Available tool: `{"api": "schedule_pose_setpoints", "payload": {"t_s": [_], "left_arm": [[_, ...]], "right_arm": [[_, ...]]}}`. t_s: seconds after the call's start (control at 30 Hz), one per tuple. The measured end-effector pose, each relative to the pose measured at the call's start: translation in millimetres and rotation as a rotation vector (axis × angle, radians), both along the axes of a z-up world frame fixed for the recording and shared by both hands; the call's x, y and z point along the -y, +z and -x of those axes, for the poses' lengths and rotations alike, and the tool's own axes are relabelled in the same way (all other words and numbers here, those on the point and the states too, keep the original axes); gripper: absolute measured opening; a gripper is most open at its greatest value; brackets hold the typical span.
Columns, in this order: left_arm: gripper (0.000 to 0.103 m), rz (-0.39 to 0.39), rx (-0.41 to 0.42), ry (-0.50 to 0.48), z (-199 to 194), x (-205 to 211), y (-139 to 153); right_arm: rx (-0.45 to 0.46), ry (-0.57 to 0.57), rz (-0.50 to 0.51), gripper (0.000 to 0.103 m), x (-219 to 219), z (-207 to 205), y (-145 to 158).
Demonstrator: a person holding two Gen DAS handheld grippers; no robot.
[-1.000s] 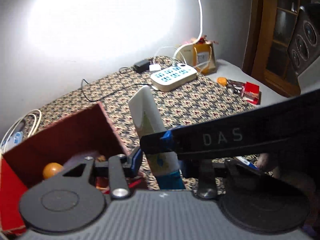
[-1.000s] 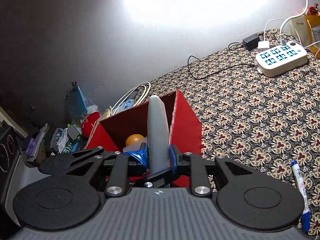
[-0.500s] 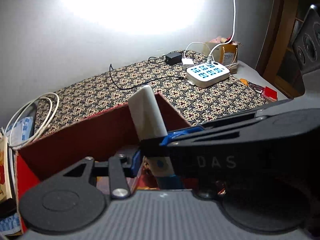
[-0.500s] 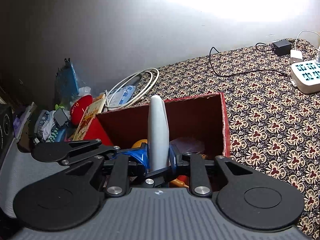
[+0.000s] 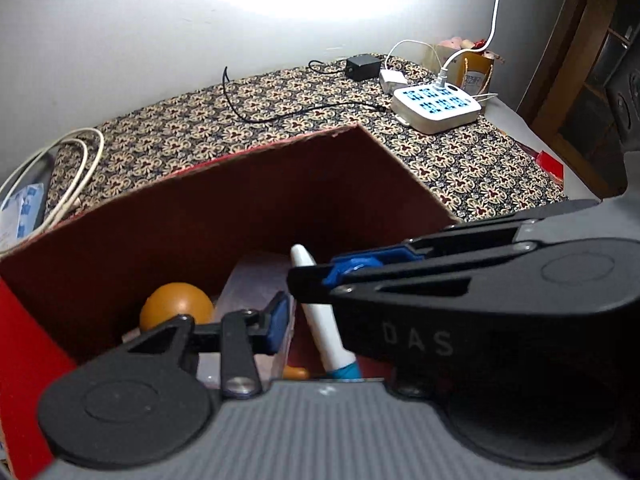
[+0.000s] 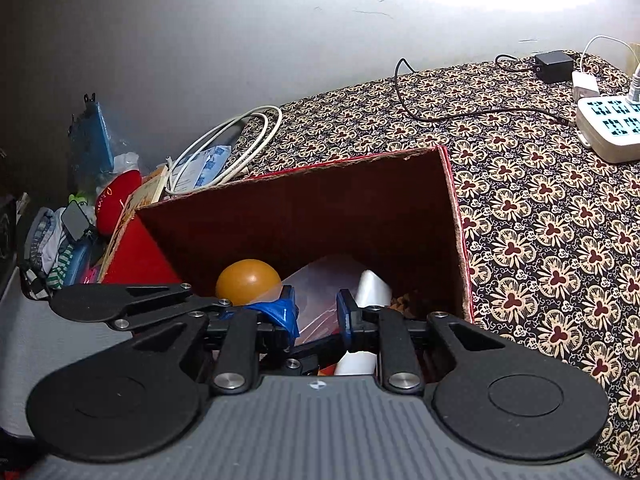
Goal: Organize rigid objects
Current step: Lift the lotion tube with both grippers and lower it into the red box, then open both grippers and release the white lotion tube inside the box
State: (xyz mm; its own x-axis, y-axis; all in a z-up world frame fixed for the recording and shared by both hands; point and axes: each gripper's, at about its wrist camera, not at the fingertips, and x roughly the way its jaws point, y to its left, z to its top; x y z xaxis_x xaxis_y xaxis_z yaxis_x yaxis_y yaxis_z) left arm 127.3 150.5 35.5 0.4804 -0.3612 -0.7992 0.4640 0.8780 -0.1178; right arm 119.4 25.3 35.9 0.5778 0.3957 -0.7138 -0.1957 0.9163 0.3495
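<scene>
One patterned cloth (image 6: 560,220), red box (image 6: 304,216), grey wall (image 6: 200,40)

White tube (image 5: 320,320) with teal end, tilted inside open red box (image 5: 280,184), beside orange ball (image 5: 176,308).

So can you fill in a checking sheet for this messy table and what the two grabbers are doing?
Surface: flower-patterned cloth.
Job's things: open red cardboard box holding an orange ball, a clear plastic piece and a white tube with a teal end.
Clutter: heap of small items left of the box, hard to identify.
Grippers: left gripper, visible pad clear of the tube; right gripper closing, nothing between its pads.
Cables: coiled white cable, thin black cable, white power strip.
Surroundings: grey wall, wooden cabinet.
</scene>
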Motion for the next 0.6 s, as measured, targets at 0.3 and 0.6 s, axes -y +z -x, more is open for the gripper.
{"api": "schedule_pose_setpoints", "payload": {"t_s": [0.3,0.6], "left_arm": [[0.031,-0.026,-0.039,0.05,-9.7,-1.9,-8.4],[0.043,-0.027,-0.033,0.074,-9.1,-2.2,-7.3]], "right_arm": [[0.037,-0.023,-0.012,0.0,1.4,-1.5,-4.4],[0.077,-0.05,-0.051,0.001,2.5,-2.1,-8.2]]}}
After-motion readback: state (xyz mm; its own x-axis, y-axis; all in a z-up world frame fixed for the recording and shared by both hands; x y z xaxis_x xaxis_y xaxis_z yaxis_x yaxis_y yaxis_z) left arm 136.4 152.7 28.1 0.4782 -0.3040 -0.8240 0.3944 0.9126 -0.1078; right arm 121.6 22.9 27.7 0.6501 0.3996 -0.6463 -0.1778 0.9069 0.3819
